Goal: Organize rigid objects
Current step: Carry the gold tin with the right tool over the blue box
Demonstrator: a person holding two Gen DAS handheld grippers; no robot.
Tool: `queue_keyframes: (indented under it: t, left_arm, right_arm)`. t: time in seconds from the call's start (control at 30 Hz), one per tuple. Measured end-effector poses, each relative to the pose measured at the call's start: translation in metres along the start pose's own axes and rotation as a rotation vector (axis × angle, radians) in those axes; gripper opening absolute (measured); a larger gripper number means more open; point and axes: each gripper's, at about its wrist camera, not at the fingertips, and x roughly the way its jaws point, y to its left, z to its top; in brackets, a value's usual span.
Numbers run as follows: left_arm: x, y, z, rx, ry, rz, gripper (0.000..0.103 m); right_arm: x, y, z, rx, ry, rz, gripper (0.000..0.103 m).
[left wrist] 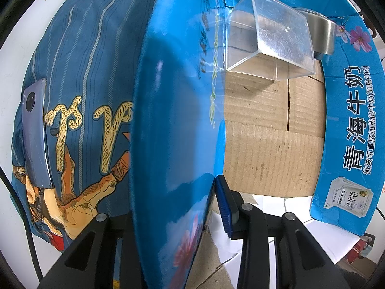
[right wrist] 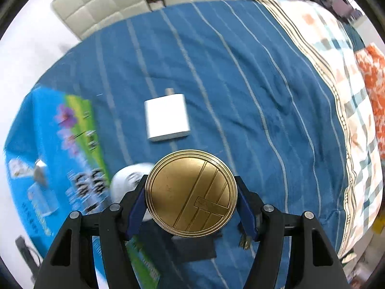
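My left gripper point(left wrist: 182, 200) is shut on the upright wall of a blue milk carton box point(left wrist: 168, 120); one blue pad point(left wrist: 222, 204) presses its inner face and the other finger is hidden behind the wall. Inside the box lie a clear plastic cube point(left wrist: 272, 38) and a steel band-like piece point(left wrist: 323, 36) on the brown cardboard floor. My right gripper point(right wrist: 191, 200) is shut on a round gold tin point(right wrist: 182, 187), held flat above the blue striped cloth point(right wrist: 240, 84). The same box point(right wrist: 48, 144) shows blurred at the left of the right wrist view.
A white power brick point(right wrist: 167, 118) lies on the cloth beyond the tin, and a white round object point(right wrist: 125, 183) sits beside my left finger. A dark flat rectangle point(right wrist: 195, 248) and a small brass item point(right wrist: 245, 240) lie beneath. A phone point(left wrist: 36, 132) rests left of the box.
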Motion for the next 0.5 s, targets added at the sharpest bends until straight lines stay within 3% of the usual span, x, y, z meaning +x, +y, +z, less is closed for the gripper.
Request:
queue_keyframes:
  t: [0.5]
  left_arm:
    - [-0.002,-0.001,0.0,-0.002,-0.001,-0.001,0.033]
  right_arm:
    - [-0.082,0.095,-0.068,-0.237,-0.037,0.171,0.069]
